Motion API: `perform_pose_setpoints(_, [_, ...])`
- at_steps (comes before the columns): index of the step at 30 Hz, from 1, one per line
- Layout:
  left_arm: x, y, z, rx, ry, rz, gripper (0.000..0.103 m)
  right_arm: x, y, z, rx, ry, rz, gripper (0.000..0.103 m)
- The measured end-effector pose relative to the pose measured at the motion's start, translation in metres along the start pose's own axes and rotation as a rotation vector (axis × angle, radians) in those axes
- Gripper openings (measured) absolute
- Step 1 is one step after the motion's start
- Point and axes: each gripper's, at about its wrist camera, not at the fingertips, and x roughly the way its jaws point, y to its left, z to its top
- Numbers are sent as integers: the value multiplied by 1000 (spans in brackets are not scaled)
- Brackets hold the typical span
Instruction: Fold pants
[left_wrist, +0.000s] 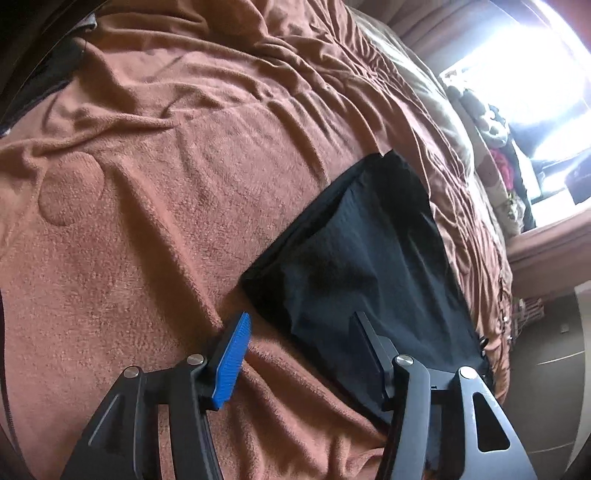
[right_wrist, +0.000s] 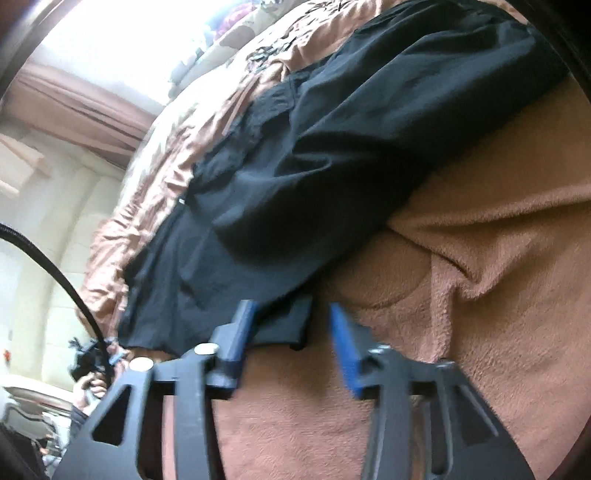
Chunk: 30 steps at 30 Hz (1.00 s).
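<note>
The black pants (left_wrist: 369, 258) lie flat on a brown fleece blanket (left_wrist: 166, 184) on a bed. In the left wrist view my left gripper (left_wrist: 301, 321) is open just above the pants' near corner, with its blue pad (left_wrist: 232, 360) over the blanket and its other finger over the black cloth. In the right wrist view the pants (right_wrist: 314, 166) stretch away up and right, partly doubled over. My right gripper (right_wrist: 291, 314) is open at the pants' near edge, and holds nothing.
Rumpled brown bedding (left_wrist: 443, 140) lines the bed's far side. A bright window (left_wrist: 535, 55) and clutter stand beyond it. In the right wrist view a black cable (right_wrist: 66, 284) and a person's hand (right_wrist: 92, 384) show at the lower left.
</note>
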Motion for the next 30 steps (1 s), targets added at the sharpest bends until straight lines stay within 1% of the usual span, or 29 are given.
perform_pose_setpoints(2, [3,2,0,-11,6,-8,58,4,-3,0,10,5,11,44])
perform_pose_setpoints(5, [14,7,4,-36,11,-32,58,11,-13,2,67,1,49,44])
perform_pose_setpoints(13, [19,17,7,-81,-58,-122,57,28,-25,7,145,-36,114,44])
perform_pose_setpoints(15, [18,16,7,-71,-74,-110,46,29,-27,5,159,-46,126,44])
perform_pose_setpoints(16, [18,17,6,-62,-81,-104,44,29,-28,5,167,-54,131,44])
perform_pose_setpoints(17, [18,17,6,-58,-83,-102,37,29,-29,2,168,-59,129,41])
perform_pose_setpoints(18, [18,19,6,-56,-85,-94,22,29,-28,1,166,-60,121,35])
perform_pose_setpoints(19, [18,21,7,-57,-81,-90,15,30,-29,0,165,-57,113,30])
perform_pose_setpoints(20, [18,23,8,-62,-73,-103,11,31,-29,-1,169,-49,115,18])
perform_pose_setpoints(21, [17,24,10,-67,-69,-113,10,33,-30,-3,182,-34,127,10])
perform_pose_setpoints(24, [5,18,13,-45,-86,-127,9,31,-26,-5,180,-35,158,3])
perform_pose_setpoints(30, [-30,0,17,-8,-125,-175,8,18,-15,-1,157,-64,176,1])
